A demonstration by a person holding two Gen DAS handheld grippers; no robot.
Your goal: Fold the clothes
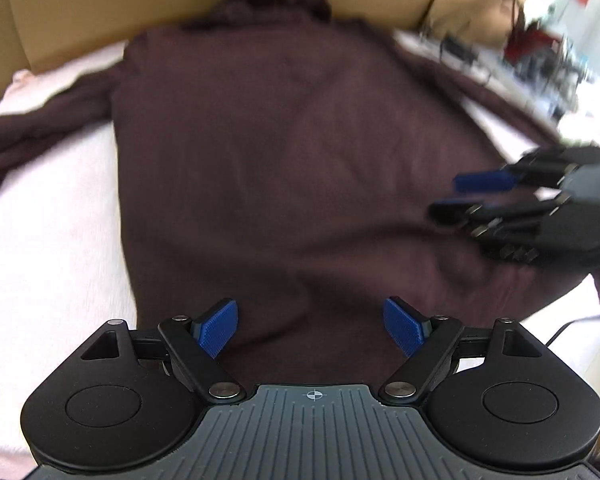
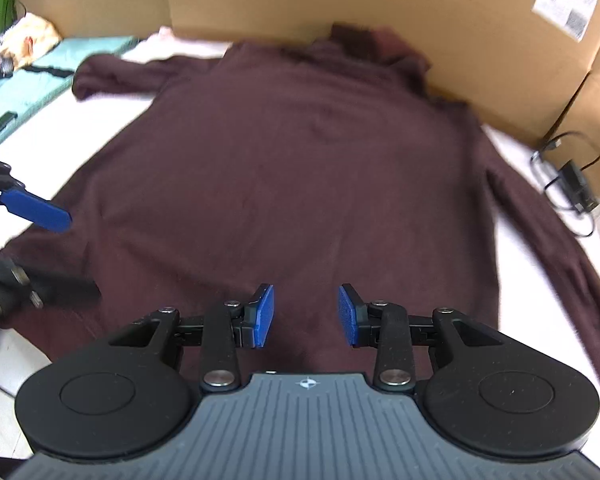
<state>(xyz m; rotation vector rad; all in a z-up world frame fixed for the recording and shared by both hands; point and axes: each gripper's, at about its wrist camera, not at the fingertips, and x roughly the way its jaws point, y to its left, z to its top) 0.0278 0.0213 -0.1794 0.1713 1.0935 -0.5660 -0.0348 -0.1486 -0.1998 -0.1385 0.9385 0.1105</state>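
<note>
We've got a dark maroon sweater (image 2: 300, 168) spread flat on the bench's white cover (image 1: 52, 232), collar at the far end vs a cardboard box (image 2: 380, 4), both sleeves out to the sides. Our left claw (image 1: 310, 330) hangs over the near hem, jaws wide apart, nothing btwn the blue pads (image 1: 218, 328). Our right claw (image 2: 306, 316) is also above the hem, jaws about half apart, pads (image 2: 265, 316) w/ only air btwn them, not pinching cloth. In the left wrist view the right claw sits over the sweater's right edge. A black cable w/ adapter (image 2: 572, 180) lies beside the right sleeve. Teal cloth (image 2: 40, 76) far left.
</note>
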